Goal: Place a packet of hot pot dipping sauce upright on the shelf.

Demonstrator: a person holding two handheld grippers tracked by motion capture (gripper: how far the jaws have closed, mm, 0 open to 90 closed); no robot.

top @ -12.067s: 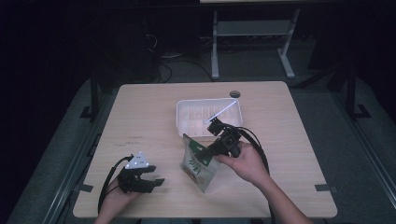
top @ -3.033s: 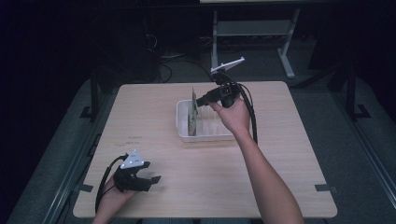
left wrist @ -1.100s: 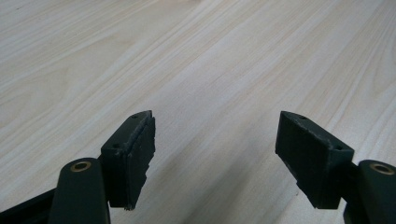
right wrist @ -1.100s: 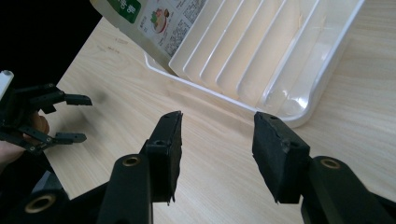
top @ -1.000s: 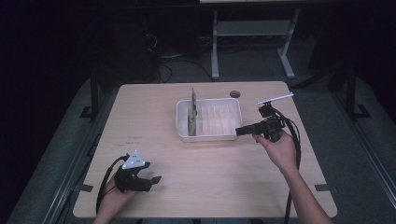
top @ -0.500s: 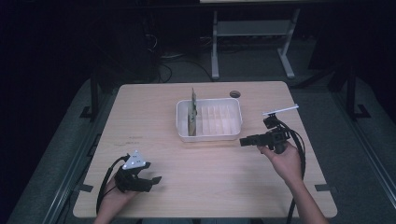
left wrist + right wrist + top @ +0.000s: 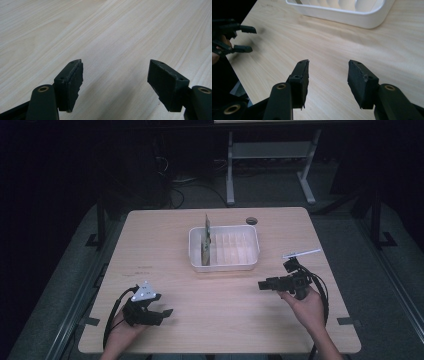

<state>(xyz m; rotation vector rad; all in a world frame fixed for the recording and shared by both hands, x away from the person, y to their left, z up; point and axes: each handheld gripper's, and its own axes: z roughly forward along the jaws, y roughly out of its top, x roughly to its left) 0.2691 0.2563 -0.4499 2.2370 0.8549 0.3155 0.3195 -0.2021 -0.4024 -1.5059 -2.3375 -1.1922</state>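
Black right gripper (image 7: 263, 285) points toward nine o'clock, jaws parted, empty; left gripper (image 7: 167, 312) likewise unclenched, grasping nothing.

A light wooden table (image 7: 150, 240) stands on grey floor (image 7: 385, 285); beyond it, a white metal stand (image 7: 270, 165) in dim darkness.

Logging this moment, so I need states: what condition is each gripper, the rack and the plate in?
Left gripper: open, empty, low over the table.
Right gripper: open, empty, above the table.
White rack: sits flat on the table, one slot filled.
Plate: stands on edge in the rack's left end.
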